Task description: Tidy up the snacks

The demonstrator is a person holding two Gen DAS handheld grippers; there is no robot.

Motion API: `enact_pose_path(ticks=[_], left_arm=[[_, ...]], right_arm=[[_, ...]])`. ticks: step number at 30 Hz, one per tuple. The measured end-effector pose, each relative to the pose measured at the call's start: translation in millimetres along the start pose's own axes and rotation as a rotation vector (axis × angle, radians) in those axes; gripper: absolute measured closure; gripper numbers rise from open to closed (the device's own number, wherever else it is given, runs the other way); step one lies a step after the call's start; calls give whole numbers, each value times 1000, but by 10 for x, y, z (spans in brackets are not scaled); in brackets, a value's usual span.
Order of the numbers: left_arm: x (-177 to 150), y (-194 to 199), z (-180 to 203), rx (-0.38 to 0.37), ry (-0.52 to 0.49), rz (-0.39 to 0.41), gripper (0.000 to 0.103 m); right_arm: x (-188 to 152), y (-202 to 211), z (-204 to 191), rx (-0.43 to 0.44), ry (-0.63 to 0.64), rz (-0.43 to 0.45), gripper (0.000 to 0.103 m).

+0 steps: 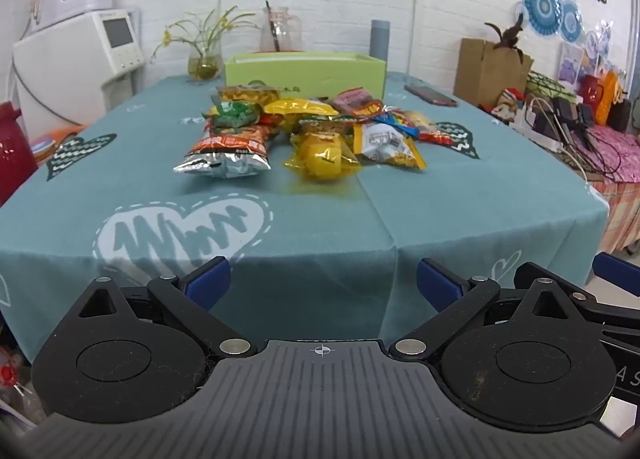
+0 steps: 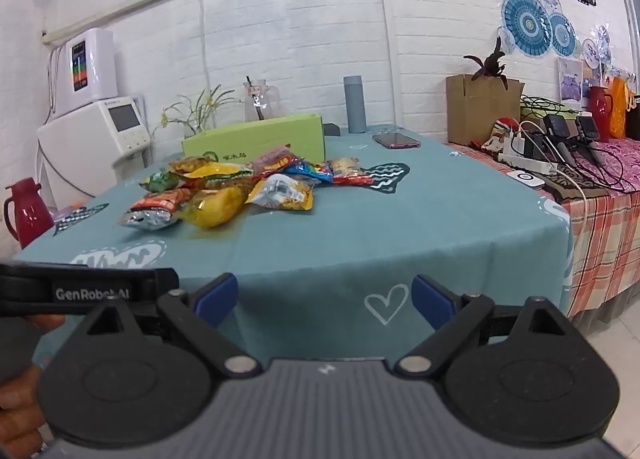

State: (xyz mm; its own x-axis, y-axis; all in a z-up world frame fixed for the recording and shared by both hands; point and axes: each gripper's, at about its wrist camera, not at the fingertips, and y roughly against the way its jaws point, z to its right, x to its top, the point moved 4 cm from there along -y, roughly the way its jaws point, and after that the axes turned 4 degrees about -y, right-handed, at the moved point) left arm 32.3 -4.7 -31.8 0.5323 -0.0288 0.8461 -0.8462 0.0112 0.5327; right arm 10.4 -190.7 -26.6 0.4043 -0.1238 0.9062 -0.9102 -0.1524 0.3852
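A pile of snack packets (image 1: 312,127) lies in the middle of a teal tablecloth (image 1: 200,195). At its front are an orange-and-silver bag (image 1: 228,151), a yellow packet (image 1: 324,155) and a white-and-yellow packet (image 1: 388,143). A light green box (image 1: 304,73) stands open behind the pile. The pile (image 2: 240,187) and box (image 2: 260,139) also show in the right wrist view. My left gripper (image 1: 323,285) is open and empty at the table's near edge. My right gripper (image 2: 324,297) is open and empty, also short of the near edge, to the right of the left one.
A plant vase (image 1: 204,63), glass jug (image 1: 280,31), grey bottle (image 1: 380,39) and phone (image 1: 430,95) stand at the table's back. A red jug (image 2: 24,211) is at left. A side table (image 2: 600,195) with cables and a cardboard box (image 2: 480,111) is at right.
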Motion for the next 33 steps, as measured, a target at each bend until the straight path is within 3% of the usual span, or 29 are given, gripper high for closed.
enact_pose_path(ticks=[20,33], left_arm=[[-72,-59,-82,22,20,-23,13],[-64,-82,-103,15,31,-31,13]], right_arm=[[-51,-107,-75,5,18,-27,10],[-52,-113,-108,8,26,3,10]])
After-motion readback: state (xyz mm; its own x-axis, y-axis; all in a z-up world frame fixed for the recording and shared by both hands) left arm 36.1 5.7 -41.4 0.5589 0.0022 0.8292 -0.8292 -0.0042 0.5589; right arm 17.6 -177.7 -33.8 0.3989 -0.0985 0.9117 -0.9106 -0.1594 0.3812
